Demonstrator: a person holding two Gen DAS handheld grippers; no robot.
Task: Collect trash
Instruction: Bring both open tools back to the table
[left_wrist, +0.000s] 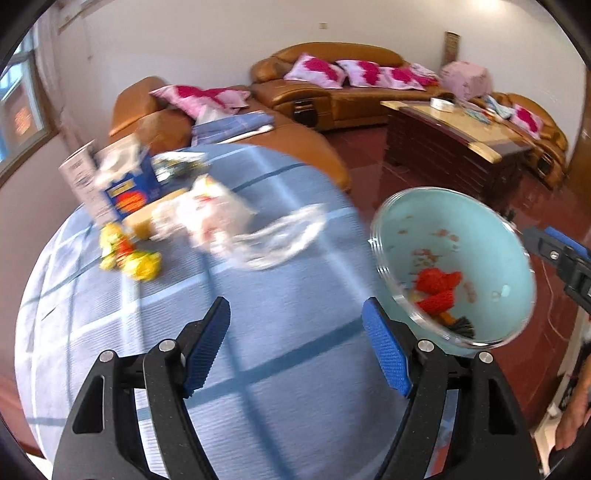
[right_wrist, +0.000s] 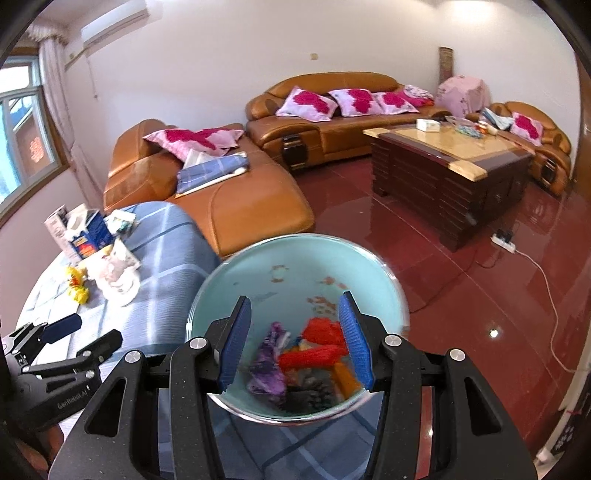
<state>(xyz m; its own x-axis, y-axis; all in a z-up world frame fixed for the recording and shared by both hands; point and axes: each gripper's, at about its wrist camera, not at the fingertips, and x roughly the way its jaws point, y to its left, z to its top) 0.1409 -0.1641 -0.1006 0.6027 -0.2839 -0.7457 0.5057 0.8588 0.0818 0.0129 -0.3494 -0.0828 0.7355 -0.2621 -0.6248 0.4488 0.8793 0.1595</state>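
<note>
Several scraps already sit in the light-blue bowl (right_wrist: 295, 314) at the centre bottom of the right wrist view, and it looks tilted past the round table (left_wrist: 258, 369) edge, so a wobble could spill them onto the red floor (right_wrist: 461, 295). Right gripper (right_wrist: 295, 343) fingers are spread around the bowl, though I cannot tell if they touch it; left gripper (left_wrist: 295, 347) is spread and empty, with open cloth ahead before the wrappers (left_wrist: 221, 221) at upper left.

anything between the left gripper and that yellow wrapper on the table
Nothing visible does. The left gripper is open over bare blue checked tablecloth, and the yellow wrapper lies ahead to its left. The clear plastic bag sits off to the right of that path.
</note>
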